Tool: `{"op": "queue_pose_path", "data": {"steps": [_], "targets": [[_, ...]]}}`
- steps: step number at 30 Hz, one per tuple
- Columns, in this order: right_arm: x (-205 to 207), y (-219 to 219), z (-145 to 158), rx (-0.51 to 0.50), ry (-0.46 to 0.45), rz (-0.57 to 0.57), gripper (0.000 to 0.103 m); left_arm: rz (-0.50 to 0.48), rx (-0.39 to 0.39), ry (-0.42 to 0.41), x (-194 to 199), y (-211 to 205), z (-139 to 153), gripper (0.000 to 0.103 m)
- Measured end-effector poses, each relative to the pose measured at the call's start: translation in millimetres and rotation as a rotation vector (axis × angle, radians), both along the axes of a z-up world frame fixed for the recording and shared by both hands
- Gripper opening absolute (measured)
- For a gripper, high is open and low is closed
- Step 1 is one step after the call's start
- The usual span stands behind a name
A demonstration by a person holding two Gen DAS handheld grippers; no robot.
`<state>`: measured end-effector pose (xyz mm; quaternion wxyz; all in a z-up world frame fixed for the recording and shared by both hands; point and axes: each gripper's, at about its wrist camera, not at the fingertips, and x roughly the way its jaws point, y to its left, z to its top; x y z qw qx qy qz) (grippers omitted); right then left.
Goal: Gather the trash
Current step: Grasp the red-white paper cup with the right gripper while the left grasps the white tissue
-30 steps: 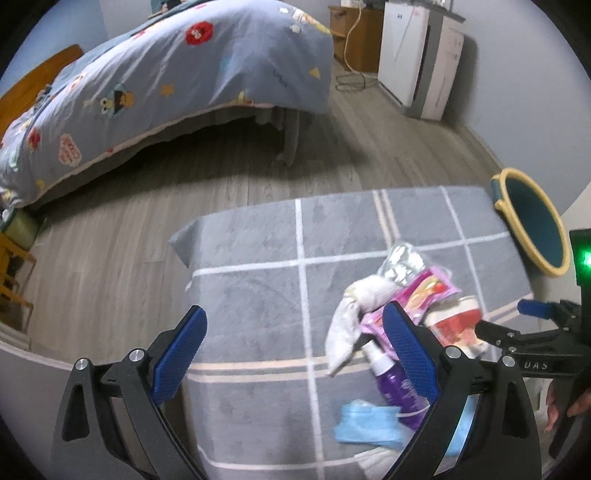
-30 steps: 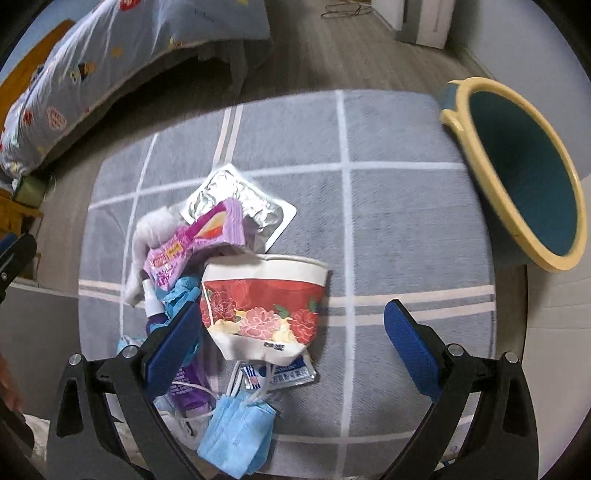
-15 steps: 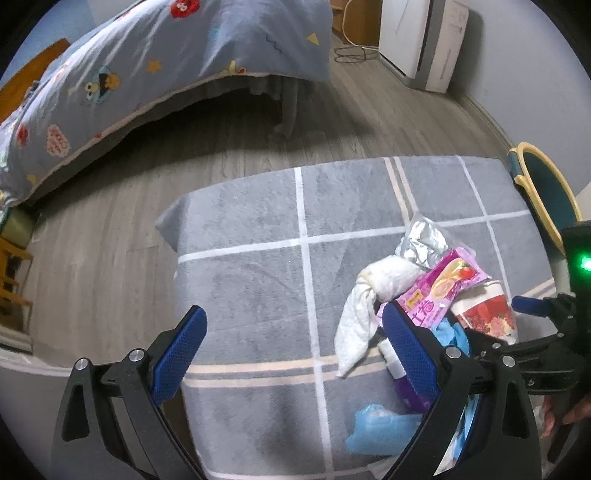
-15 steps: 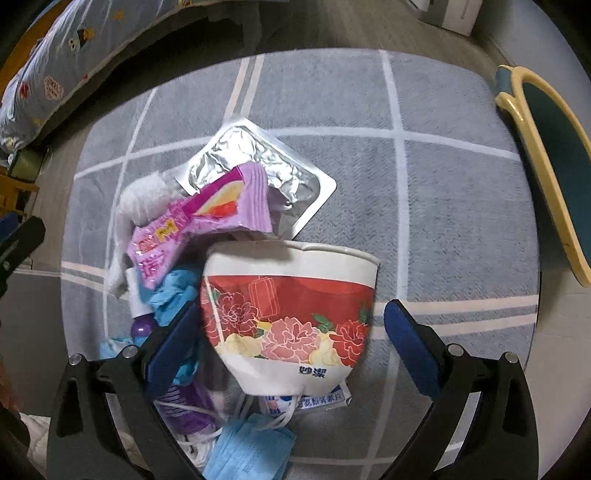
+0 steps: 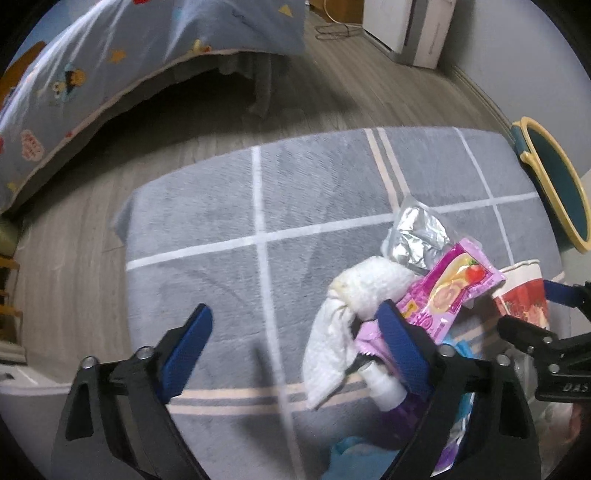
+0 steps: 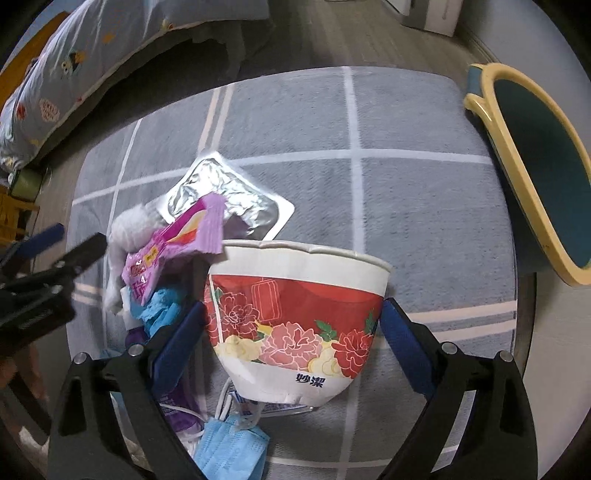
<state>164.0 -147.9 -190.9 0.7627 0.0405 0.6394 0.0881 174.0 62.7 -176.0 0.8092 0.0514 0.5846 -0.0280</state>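
Note:
A pile of trash lies on the grey checked rug (image 5: 314, 192). In the right wrist view a red-and-white flowered paper bowl (image 6: 295, 321) sits between the fingers of my open right gripper (image 6: 291, 332), which brackets it on both sides. Beside it are a pink snack wrapper (image 6: 173, 243), a foil lid (image 6: 225, 195), a blue face mask (image 6: 232, 450) and a purple spray bottle (image 6: 181, 406). My left gripper (image 5: 295, 347) is open and empty over bare rug, left of a white crumpled cloth (image 5: 354, 310) and the pink wrapper (image 5: 450, 288).
A teal bin with a yellow rim (image 6: 539, 177) lies tipped at the rug's right edge; it also shows in the left wrist view (image 5: 557, 192). A bed with a patterned blue quilt (image 5: 110, 74) stands at the back left. A white appliance (image 5: 417, 29) stands by the far wall.
Both grippers have moved closer to the pile. The right gripper's fingers now bracket the paper bowl, which looks much larger. The left gripper has neared the white cloth.

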Motion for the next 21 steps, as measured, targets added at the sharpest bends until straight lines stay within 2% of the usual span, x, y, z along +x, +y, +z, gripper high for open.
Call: {"op": "queue_pose_path", "data": {"steps": [2,6,9,11,14,17,21], "targets": [[0,-6,-1,0.000,0.000,-0.002,0.093,-0.012,-0.005,0.026,3,-4,-7,0.071],[2,-10,0,0.002,-0.007,-0.006,0.093,-0.048,-0.035,0.052,6,-15,-16,0.059],[5,-13,0,0.008,-0.012,-0.014,0.093,-0.048,-0.089,0.068,9,-16,-17,0.042],[0,-11,3,0.010,-0.017,-0.015,0.093,-0.050,-0.127,0.078,9,-16,-16,0.024],[-4,-10,6,0.008,-0.028,-0.010,0.093,-0.073,-0.129,0.072,7,-16,-14,0.016],[-5,-13,12,0.020,-0.038,-0.014,0.093,-0.060,-0.139,0.043,4,-10,-5,0.015],[-5,-15,27,0.026,-0.076,-0.020,0.093,-0.007,-0.151,-0.039,1,0,19,0.015]]}}
